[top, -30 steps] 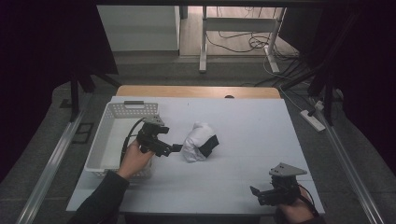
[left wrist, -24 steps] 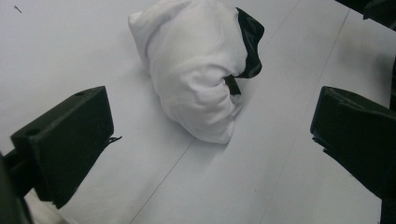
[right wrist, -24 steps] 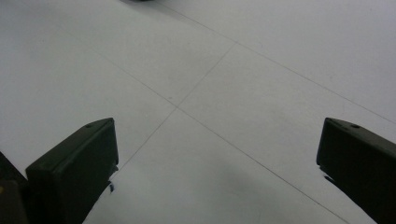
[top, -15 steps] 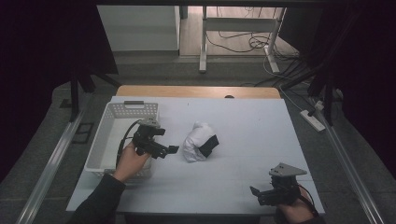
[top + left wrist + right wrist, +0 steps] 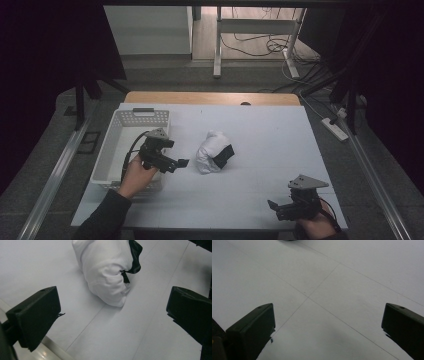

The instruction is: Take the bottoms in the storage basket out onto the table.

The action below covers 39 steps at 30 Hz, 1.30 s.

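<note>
Bundle (image 5: 214, 152) mid-table (image 5: 280, 145), basket (image 5: 131, 145) at its left, left tool (image 5: 181, 163) between them, right tool (image 5: 272, 205) at near right edge

One rolled white cloth bundle (image 5: 214, 152) with a black part at one end lies on the desk (image 5: 260, 140), and it is the one loose item there. One white plastic basket (image 5: 116, 145) with perforated walls sits at the desk's left edge; what lies inside it is hard to tell from the high view. Two hand-held grippers are in view: the left hand-held gripper (image 5: 181, 162) and the right hand-held gripper (image 5: 272, 205), each with two black jaws set wide apart. One desk carries all of it.
</note>
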Each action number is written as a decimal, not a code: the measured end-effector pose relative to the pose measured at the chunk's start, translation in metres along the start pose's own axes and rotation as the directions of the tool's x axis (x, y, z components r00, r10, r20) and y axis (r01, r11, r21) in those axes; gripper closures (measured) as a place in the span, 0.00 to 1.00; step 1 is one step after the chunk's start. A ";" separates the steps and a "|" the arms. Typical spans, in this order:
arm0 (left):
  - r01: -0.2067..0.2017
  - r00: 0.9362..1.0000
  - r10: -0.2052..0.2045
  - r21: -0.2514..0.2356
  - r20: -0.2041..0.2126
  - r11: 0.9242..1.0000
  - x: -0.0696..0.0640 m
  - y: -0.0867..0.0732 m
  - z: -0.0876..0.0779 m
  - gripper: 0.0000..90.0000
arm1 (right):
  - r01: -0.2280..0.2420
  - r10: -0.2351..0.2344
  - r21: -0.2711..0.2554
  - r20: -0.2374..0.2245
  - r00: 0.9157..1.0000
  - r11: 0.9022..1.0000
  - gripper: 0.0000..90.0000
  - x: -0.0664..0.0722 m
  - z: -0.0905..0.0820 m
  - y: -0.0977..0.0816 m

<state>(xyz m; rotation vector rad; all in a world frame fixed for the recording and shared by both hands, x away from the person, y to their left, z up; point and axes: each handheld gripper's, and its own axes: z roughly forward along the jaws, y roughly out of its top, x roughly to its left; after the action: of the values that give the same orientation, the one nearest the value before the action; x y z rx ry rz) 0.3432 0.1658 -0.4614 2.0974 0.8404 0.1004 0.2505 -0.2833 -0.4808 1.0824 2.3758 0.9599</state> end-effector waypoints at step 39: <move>0.056 0.998 -0.056 -0.028 -0.032 0.998 -0.010 -0.032 -0.034 0.00 | -0.014 0.014 -0.014 -0.008 1.000 1.000 0.00 -0.002 -0.001 0.000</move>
<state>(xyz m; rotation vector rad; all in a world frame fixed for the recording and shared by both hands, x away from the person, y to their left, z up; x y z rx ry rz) 0.3068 0.1961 -0.4614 2.0501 0.9118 0.1158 0.2508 -0.2851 -0.4802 1.0931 2.3668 0.9862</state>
